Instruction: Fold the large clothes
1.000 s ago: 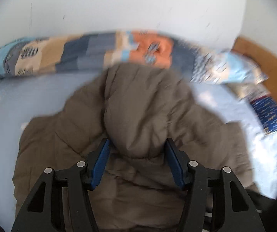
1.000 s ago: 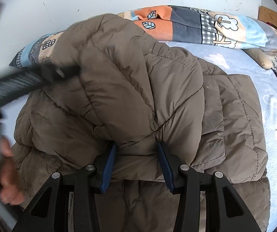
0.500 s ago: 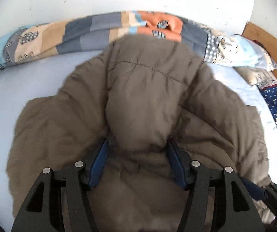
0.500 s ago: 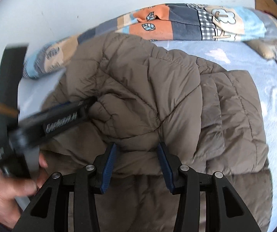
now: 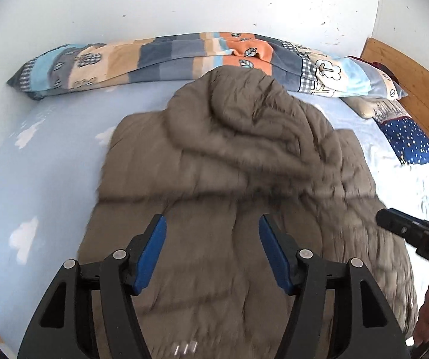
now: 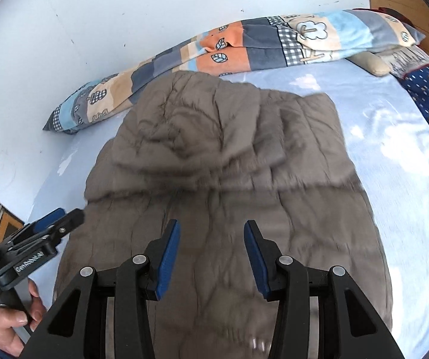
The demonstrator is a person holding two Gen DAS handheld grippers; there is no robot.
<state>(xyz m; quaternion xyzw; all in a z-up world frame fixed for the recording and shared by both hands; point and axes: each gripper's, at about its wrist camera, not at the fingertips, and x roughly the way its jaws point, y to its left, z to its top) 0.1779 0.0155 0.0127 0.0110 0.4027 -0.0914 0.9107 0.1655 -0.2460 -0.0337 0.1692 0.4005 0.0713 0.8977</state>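
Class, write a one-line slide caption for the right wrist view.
Open right claw above a brown quilted puffer jacket folded on a pale blue bedsheet, patchwork blanket behind.

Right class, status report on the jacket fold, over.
Left tongs open, just been opening, nothing between. Right tongs open, empty. Brown jacket lies folded on the bed. Nothing in the way.

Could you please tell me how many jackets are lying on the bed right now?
1: the brown puffer jacket lies mid-bed, its far end bunched near the patchwork quilt. Anything beneath it is hidden.
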